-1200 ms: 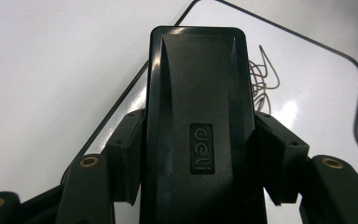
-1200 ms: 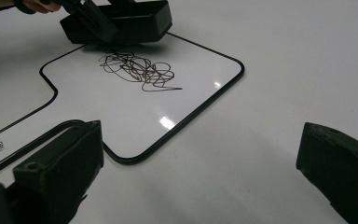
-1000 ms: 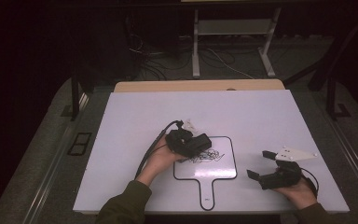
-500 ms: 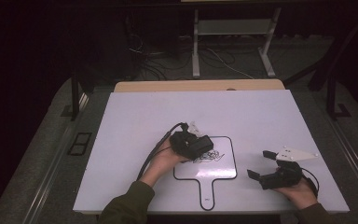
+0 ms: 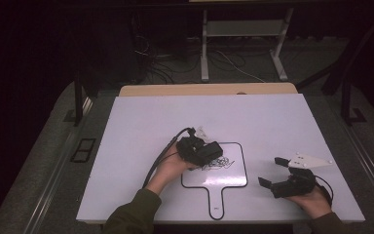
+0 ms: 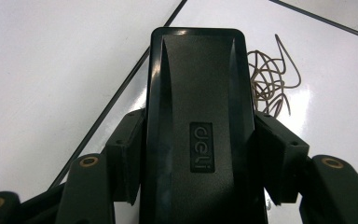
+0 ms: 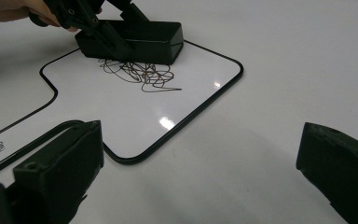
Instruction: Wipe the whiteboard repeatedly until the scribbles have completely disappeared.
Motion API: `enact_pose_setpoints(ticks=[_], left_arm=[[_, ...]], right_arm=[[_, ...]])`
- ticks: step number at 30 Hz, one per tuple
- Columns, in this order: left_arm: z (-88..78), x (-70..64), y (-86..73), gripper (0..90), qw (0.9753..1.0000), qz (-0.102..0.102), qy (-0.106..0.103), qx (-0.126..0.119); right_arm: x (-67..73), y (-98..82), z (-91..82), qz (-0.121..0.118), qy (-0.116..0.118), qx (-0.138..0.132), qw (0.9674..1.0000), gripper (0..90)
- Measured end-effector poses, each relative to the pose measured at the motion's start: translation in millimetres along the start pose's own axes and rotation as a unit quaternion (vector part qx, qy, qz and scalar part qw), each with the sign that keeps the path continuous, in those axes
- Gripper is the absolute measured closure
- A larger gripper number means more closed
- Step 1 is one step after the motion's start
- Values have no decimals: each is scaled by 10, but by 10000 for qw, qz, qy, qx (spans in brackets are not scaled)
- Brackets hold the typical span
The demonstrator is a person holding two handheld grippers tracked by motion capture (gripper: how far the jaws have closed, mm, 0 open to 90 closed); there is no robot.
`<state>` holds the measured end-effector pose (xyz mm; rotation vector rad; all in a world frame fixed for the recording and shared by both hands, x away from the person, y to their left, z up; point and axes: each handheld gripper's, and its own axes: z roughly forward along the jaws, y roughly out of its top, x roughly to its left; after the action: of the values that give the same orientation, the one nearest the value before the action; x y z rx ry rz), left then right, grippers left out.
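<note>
At about four o'clock on the white desk [image 5: 141,126], nearest the person, the right tongs [image 5: 275,171] sit spread and holding nothing. Farther in, near the centre, the left tongs [image 5: 213,152] pinch a black rectangular plastic whiteboard eraser [image 6: 200,116], resting on the small black-framed paddle-shaped whiteboard [image 5: 233,176] just beside its dark scribble [image 7: 142,74].

We see the white table [image 5: 141,122] lit brightly from above, the floor around it dim; glare spots sit on the whiteboard [image 7: 168,122] by the scribble [image 7: 142,74]; soft shadows fall under both grippers; near jaws blur slightly.
</note>
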<state>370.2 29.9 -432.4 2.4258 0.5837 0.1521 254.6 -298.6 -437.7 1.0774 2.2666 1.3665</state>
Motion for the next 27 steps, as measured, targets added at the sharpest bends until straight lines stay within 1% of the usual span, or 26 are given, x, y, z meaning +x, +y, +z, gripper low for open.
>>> enact_pose_setpoints(ticks=[7,8,11,16,20,22,24,27], left_arm=[[4,-43,7,392,10000,74,-24,22],[12,-62,8,392,10000,35,-27,-22],[22,-110,18,392,9999,86,-68,-25],[50,-235,56,392,9994,276,-202,18],[87,-373,97,392,9984,448,-332,29],[105,-438,121,392,9979,541,-341,40],[116,-454,133,392,9977,559,-369,37],[112,-414,127,392,9979,494,-410,29]], right_arm=[[0,1,1,-1,0,-2,10000,0],[1,1,0,1,0,-3,10000,0],[1,0,1,-3,3,0,10000,0],[1,1,1,-5,-1,-3,10000,0],[2,1,1,-2,1,-3,10000,0],[1,1,1,-6,-1,-4,10000,0],[3,1,-1,-3,3,-6,10000,0],[5,1,-5,-5,-2,-6,10000,0]])
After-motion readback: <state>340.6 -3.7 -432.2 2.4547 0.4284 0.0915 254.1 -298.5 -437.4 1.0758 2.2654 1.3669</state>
